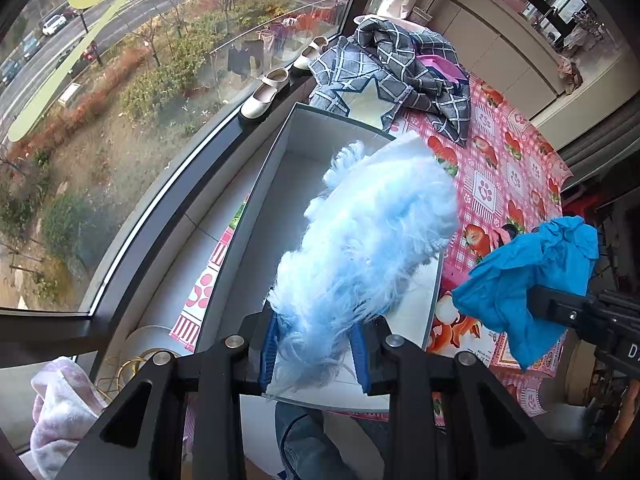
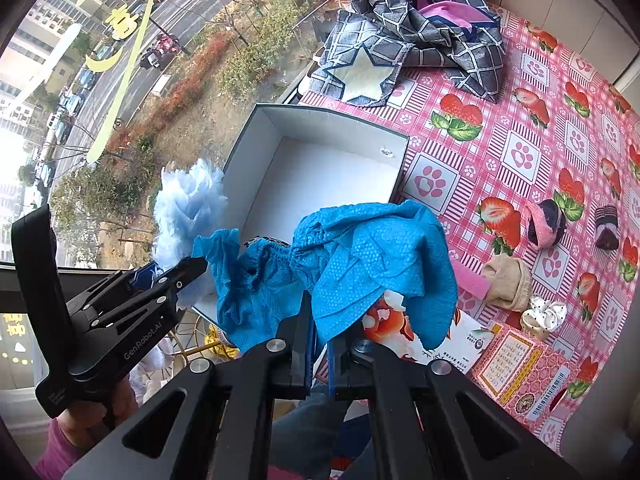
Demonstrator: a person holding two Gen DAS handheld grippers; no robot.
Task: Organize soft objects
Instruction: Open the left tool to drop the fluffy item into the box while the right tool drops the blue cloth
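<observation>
Box, grey card w/ white inside, sits open and apparently bare on the pink strawberry-print tablecloth by the window, both held items poised over it. L gripper: jaws part-closed, clamped on one end of a pale-blue fluffy piece, which hangs out over the box interior. R gripper: jaws pinched fully together on a fold of crinkled blue fabric w/ an elastic-gathered edge, hanging above the box's near corner. Both items look v. light and limp; neither should slip much, fuzz and embossed texture giving friction, but both drape and will catch on the box rim if dragged. Fluffy piece: long fibres shed or pull, so grip is best kept on the dense core, not loose hairs. Blue fabric: thin, prob. tears if yanked; best hold is the gathered elastic hem. Still on the cloth, well apart from the box: rolled sock pairs, beige sock, white bow scrunchie, checked star-print cloth at the far end. Judged early in the task; release over the box seems the next need.
</observation>
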